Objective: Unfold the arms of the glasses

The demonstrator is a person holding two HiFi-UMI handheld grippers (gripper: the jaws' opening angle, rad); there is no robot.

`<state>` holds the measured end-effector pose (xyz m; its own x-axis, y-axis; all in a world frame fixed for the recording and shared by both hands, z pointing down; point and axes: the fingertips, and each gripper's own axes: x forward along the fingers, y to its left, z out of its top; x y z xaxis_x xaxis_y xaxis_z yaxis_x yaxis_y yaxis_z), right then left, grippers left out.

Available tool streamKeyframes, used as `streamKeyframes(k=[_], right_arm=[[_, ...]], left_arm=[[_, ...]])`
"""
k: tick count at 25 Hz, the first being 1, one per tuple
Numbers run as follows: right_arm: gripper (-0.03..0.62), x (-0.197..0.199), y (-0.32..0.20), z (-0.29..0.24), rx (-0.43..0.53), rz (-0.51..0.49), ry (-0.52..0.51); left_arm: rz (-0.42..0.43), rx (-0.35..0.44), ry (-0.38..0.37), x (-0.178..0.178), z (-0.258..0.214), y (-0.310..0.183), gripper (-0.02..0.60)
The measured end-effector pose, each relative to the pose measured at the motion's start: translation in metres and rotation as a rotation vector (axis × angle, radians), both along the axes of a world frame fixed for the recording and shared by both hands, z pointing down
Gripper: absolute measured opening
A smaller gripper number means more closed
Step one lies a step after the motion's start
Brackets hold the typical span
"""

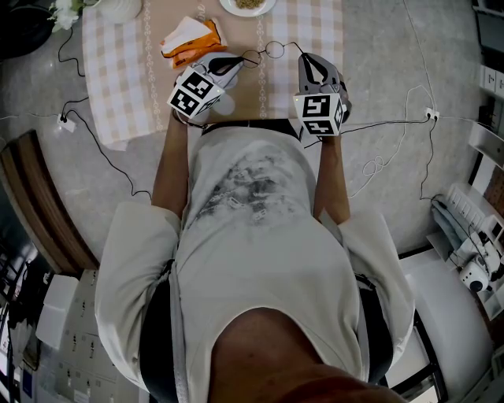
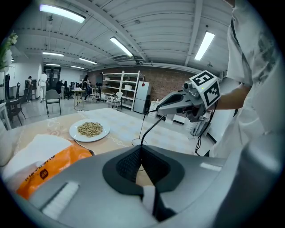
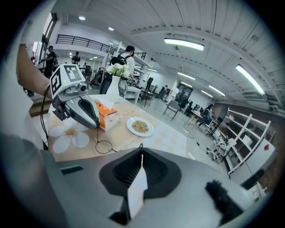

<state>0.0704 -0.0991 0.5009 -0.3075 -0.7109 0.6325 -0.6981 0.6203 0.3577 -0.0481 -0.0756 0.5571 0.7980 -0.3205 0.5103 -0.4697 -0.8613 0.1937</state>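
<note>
**Left tongs [image 1: 239,61] and right tongs [image 1: 303,57] both clamped on the glasses [image 1: 273,49]**

Head view: both tongs sit at the upper middle of the frame, over the table [image 1: 315,24]. The thin wire glasses stretch between their tips, with the two round lenses nearer the left tongs.

Left gripper view: at lower centre the jaws are pressed together on the black frame wire. One arm of the glasses [image 2: 151,129] runs up and right to the tip of the right tongs [image 2: 159,110]. A plate [image 2: 90,129] lies at centre left.

Right gripper view: the jaws are shut on a thin wire end at centre. A lens ring [image 3: 97,147] hangs lower left, under the left tongs [image 3: 95,126].

The unfolding looks under way, with one arm drawn out. The next move probably calls for a slow swing outward while the other side is held firm, because the thin wire could bend.
</note>
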Motion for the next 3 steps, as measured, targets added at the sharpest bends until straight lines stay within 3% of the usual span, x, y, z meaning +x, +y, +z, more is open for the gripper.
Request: streamKeyframes(k=[3], right_arm=[[0.020, -0.0004, 0.0013, -0.0006, -0.001, -0.001, 0.000]], left_arm=[[-0.002, 0.000, 0.002, 0.0001, -0.0016, 0.0009, 0.011]])
